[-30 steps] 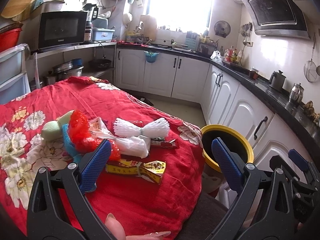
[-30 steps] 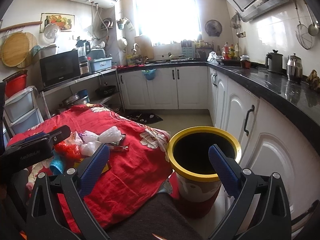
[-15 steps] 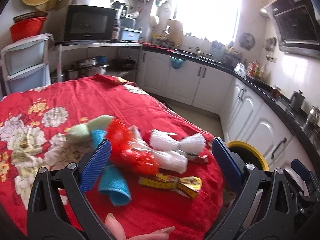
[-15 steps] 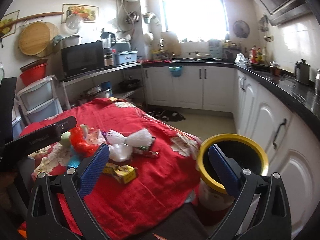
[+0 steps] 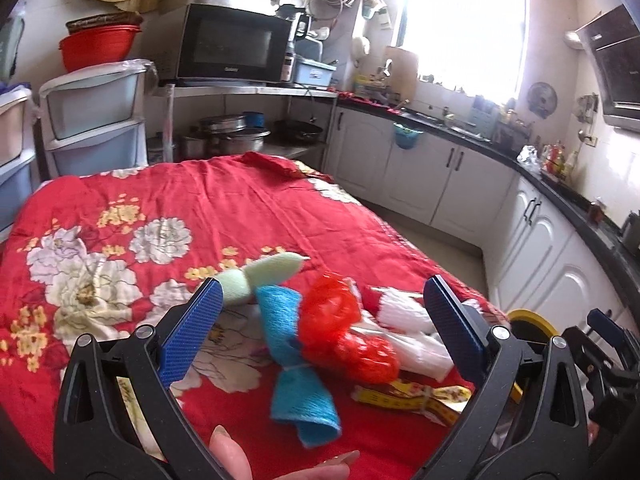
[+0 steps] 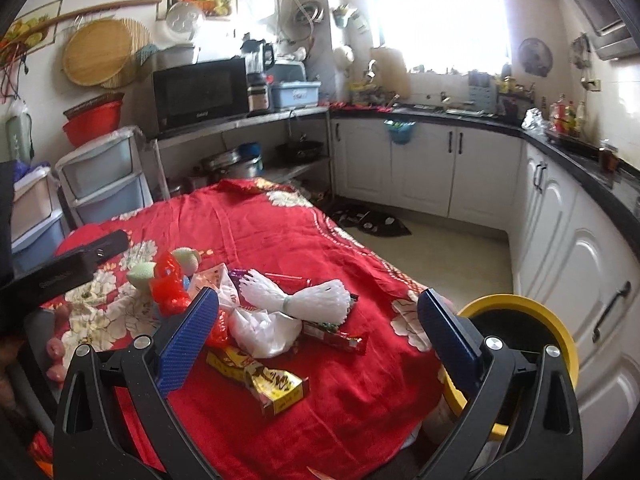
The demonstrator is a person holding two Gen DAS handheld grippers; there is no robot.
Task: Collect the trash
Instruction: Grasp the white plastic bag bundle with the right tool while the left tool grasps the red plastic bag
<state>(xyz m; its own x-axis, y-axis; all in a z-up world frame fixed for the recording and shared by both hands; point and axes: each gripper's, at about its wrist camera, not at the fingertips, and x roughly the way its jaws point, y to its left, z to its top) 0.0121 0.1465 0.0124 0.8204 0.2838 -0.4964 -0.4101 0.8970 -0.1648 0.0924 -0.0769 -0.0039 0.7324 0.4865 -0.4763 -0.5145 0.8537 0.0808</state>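
Left wrist view is looking over a worktop (image 5: 248, 208) draped in a red cloth with white and yellow flowers, sitting in a white kitchen with a black counter (image 5: 568, 196) running along the cupboards and a bright window behind. Trash is lying in one heap at the cloth's near corner, and everything else places off that heap. Left gripper (image 5: 320, 332) is hovering just above it, jaws spread wide with nothing between them; a blue foam net (image 5: 300, 396), a red foam net (image 5: 344, 340) and a pale green foam net (image 5: 256, 280) are lying right under it, one of each. Over on the right wrist view, right gripper (image 6: 316, 332) is hanging over the heap's near edge, also spread wide and empty. I am counting one white foam net (image 6: 308, 296) tied at the middle, one white plastic bag (image 6: 264, 332), one yellow wrapper box (image 6: 264, 380) and one dark red snack wrapper (image 6: 336, 338); their print is too small to read. Yellow-rimmed bin (image 6: 556, 328) is standing on the floor just beyond the heap, off the cloth's corner. Far behind the heap a black microwave (image 6: 200, 92) is sitting on a shelf, its brand mark too blurred to read. Beside it two stacks of plastic drawers (image 6: 104, 184) are standing, and red basins (image 6: 94, 124) are resting on top.
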